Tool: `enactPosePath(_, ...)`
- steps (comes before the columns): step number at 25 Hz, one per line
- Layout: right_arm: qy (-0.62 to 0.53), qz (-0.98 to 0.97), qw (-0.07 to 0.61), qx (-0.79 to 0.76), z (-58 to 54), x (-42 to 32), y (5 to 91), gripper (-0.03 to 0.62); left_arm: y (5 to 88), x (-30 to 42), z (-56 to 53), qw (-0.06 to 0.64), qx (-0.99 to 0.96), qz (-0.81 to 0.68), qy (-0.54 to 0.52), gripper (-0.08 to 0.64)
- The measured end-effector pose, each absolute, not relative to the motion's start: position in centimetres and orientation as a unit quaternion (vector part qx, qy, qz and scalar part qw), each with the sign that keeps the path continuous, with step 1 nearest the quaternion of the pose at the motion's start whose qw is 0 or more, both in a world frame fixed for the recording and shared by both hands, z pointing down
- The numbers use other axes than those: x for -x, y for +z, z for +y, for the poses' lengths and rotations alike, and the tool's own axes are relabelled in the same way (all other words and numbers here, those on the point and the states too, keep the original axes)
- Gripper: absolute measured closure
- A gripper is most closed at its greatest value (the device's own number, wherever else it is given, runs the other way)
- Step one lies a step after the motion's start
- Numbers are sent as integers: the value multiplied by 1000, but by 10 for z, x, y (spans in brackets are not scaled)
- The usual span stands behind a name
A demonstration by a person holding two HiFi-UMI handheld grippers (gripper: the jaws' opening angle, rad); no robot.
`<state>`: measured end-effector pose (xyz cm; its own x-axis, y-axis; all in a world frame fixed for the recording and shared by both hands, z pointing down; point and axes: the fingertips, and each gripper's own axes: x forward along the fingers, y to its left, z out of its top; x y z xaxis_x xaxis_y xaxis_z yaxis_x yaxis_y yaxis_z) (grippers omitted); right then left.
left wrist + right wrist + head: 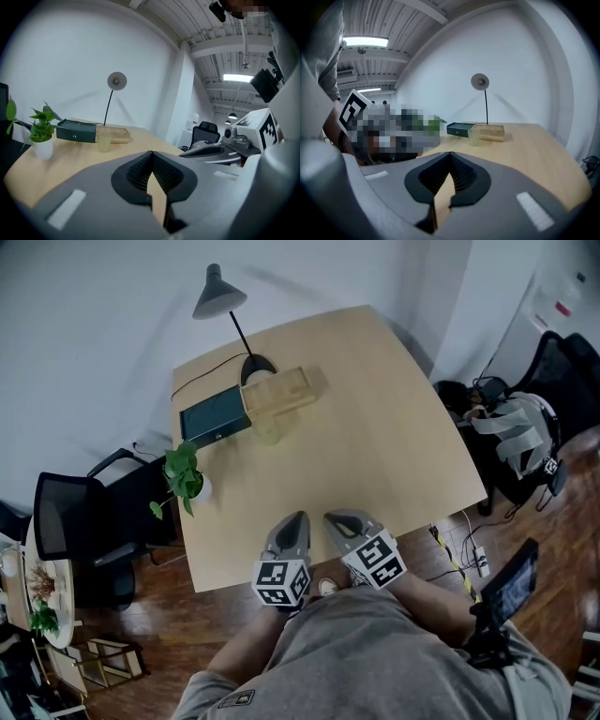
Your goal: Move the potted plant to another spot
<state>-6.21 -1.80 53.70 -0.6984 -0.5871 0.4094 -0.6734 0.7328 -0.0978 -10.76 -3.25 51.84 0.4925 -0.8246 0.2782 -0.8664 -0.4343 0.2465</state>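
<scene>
The potted plant (185, 479), green leaves in a small white pot, stands at the table's left edge. In the left gripper view the plant (42, 136) is far off to the left. Both grippers hover side by side over the near edge of the table, well short of the plant. My left gripper (295, 521) is shut with nothing in it, its tips meeting (151, 152). My right gripper (337, 519) is shut and empty too (450, 154). In the right gripper view a mosaic patch covers most of the plant (433, 125).
At the back of the light wooden table (394, 446) are a dark green box (216, 415), a wooden tray (278, 390), a pale cup (270, 427) and a desk lamp (220, 292). Black chairs (66, 517) stand to the left and at the right (562, 371).
</scene>
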Motion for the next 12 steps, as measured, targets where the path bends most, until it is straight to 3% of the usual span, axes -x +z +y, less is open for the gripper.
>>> enactPosePath(12, 113, -920, 167, -337, -24, 70, 529, 588, 526, 113, -34, 184, -840, -506, 61, 566)
